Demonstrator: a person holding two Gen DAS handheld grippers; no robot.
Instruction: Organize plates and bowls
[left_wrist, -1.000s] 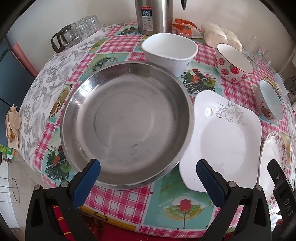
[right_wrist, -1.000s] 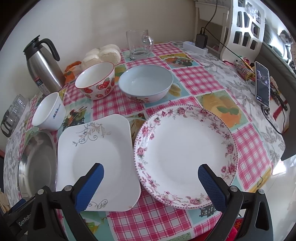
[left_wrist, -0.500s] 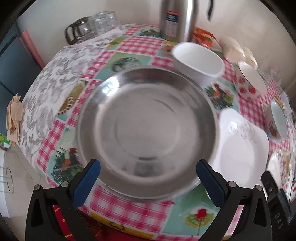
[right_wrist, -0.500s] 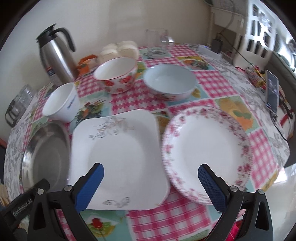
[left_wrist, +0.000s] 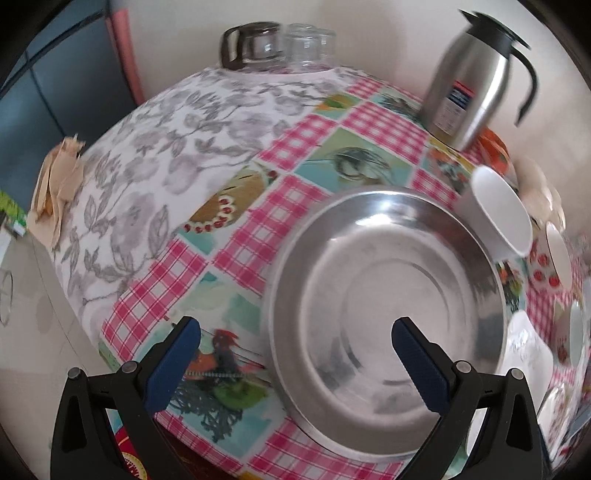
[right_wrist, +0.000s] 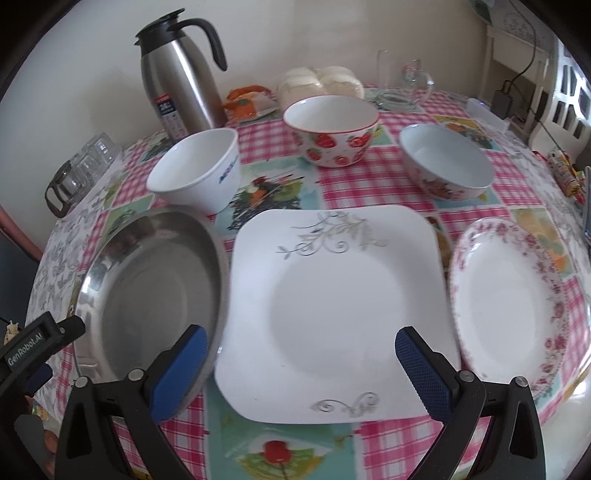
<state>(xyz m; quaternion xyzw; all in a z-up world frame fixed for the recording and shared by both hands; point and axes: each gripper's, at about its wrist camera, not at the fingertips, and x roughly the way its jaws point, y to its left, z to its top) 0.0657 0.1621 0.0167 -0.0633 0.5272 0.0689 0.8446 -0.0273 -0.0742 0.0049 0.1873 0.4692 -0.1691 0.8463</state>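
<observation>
A steel dish (left_wrist: 388, 295) sits at the table's left, also in the right wrist view (right_wrist: 147, 291). My left gripper (left_wrist: 295, 354) is open and empty, straddling its left rim. A square white plate (right_wrist: 336, 295) lies at the middle, with my open, empty right gripper (right_wrist: 301, 358) over its near edge. A round floral plate (right_wrist: 513, 291) lies to the right. Behind stand a white bowl (right_wrist: 195, 170), a strawberry bowl (right_wrist: 332, 129) and a pale blue bowl (right_wrist: 447, 162).
A steel thermos (right_wrist: 177, 74) stands at the back left, glass cups (left_wrist: 280, 44) at the far left corner, a glass mug (right_wrist: 410, 85) and wrapped buns (right_wrist: 321, 83) at the back. The table edge runs just below both grippers.
My left gripper has swung left, so the steel dish now sits at the right of its view. My right gripper has swung left from the floral plate to the square plate.
</observation>
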